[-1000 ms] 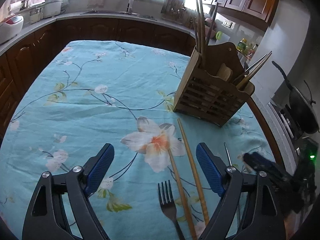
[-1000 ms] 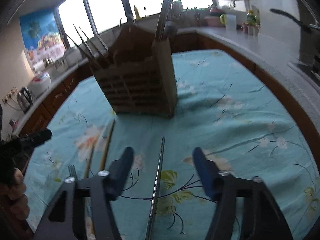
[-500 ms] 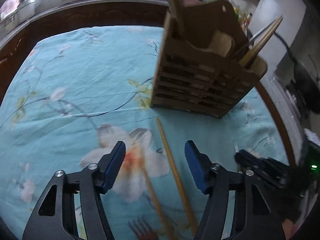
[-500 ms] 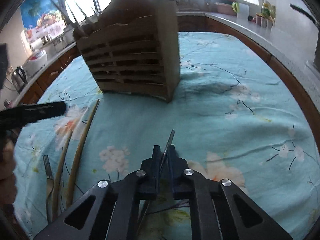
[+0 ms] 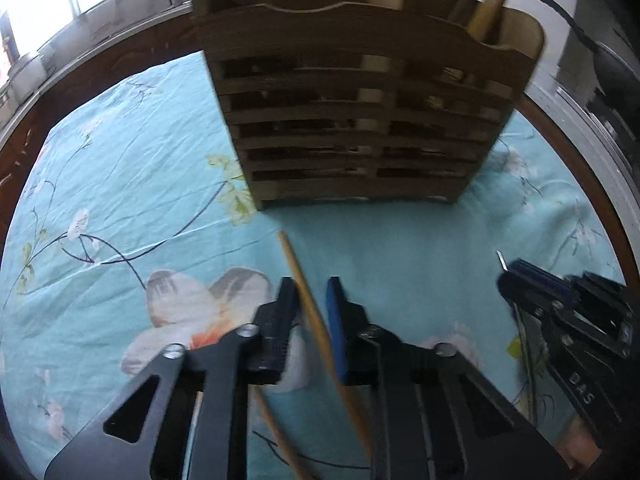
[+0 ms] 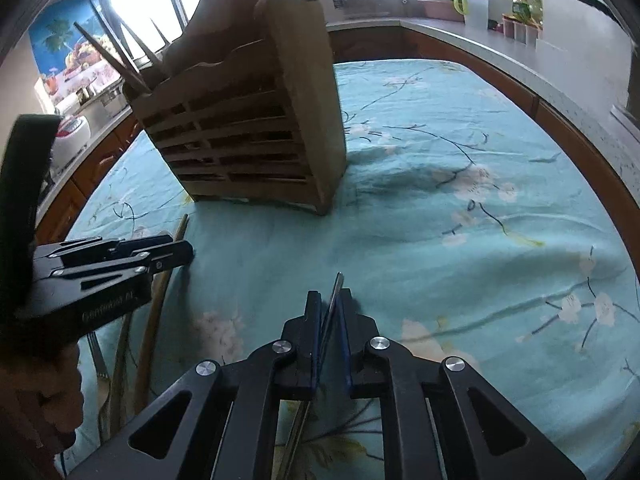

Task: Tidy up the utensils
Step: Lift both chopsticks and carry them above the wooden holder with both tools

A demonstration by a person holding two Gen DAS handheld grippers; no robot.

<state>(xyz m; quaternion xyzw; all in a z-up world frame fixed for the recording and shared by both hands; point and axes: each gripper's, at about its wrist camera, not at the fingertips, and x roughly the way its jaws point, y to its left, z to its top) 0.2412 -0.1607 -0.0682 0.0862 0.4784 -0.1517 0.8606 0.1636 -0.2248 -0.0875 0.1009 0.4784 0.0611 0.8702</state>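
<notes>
A slatted wooden utensil holder stands on the floral teal tablecloth; it also shows in the right wrist view, with chopsticks and utensils standing in it. My left gripper is shut on a wooden chopstick lying just in front of the holder. A second chopstick lies under it. My right gripper is shut on a thin metal utensil handle, low over the cloth to the right of the left gripper. A fork lies by the chopsticks.
Dark wood counters ring the table. A rice cooker and window sit at the left, jars and containers at the back right, a pan and stove at the right edge.
The left gripper moved forward toward the holder and closed from open onto the chopstick. The right gripper closed on the metal handle a half second ago and still holds it.
</notes>
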